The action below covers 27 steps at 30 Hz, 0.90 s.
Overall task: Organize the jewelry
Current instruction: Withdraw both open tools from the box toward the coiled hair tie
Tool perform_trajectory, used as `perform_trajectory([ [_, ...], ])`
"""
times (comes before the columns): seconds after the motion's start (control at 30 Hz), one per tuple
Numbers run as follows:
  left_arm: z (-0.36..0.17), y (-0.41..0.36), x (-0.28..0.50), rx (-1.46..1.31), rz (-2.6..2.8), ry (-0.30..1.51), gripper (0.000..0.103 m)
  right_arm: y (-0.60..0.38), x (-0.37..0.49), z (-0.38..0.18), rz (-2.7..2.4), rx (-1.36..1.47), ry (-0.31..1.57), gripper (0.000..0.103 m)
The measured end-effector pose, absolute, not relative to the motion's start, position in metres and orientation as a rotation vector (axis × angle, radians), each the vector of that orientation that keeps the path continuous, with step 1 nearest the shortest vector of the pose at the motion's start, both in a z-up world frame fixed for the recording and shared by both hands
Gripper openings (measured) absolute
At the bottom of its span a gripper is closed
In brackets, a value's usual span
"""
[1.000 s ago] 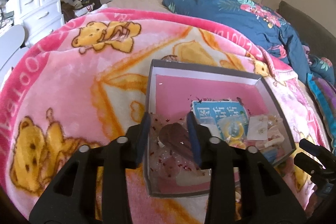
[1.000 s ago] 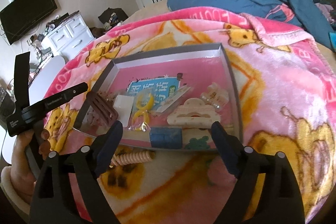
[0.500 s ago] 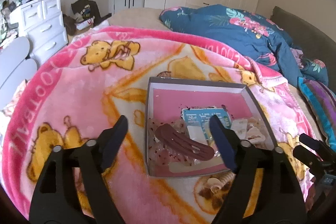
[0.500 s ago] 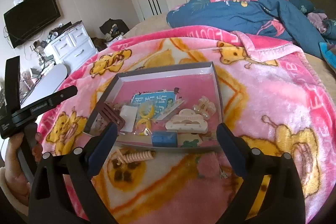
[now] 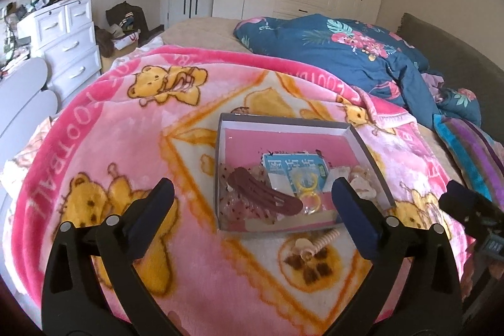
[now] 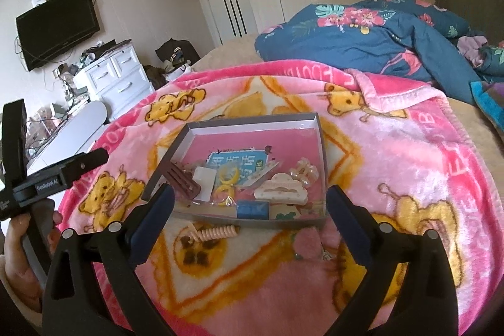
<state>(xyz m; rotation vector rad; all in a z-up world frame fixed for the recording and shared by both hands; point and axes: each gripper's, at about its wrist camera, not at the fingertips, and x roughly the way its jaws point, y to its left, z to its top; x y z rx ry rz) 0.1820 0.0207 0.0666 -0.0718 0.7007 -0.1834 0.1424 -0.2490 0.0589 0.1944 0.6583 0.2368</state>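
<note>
On the pink blanket (image 5: 126, 128) rests a grey box (image 5: 283, 123).

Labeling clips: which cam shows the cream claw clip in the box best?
Right wrist: the cream claw clip lies whole and unobstructed in the box. Left wrist shows only a pale sliver of it beside a gripper finger.

Box (image 5: 288, 123) on blanket (image 5: 110, 147) w/ hair clip (image 5: 264, 192) inside, coil (image 6: 217, 232) just before it.

In the box (image 6: 319, 128), the blue card's (image 6: 239, 161) print is too small to read; clips partly cover it.
</note>
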Motion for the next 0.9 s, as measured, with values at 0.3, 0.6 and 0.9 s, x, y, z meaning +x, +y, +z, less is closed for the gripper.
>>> perform_trajectory([
  [0.3,0.065,0.016,0.156,-0.048,-0.191,0.694,0.094,-0.255,0.123,0.065,0.241,0.182,0.642,0.096],
  [0.6,0.058,0.004,0.133,-0.002,-0.209,0.696,0.094,-0.259,0.103,0.059,0.246,0.154,0.646,0.096],
  [0.9,0.043,-0.006,0.123,0.018,-0.229,0.724,0.094,-0.261,0.094,0.04,0.232,0.143,0.677,0.096],
])
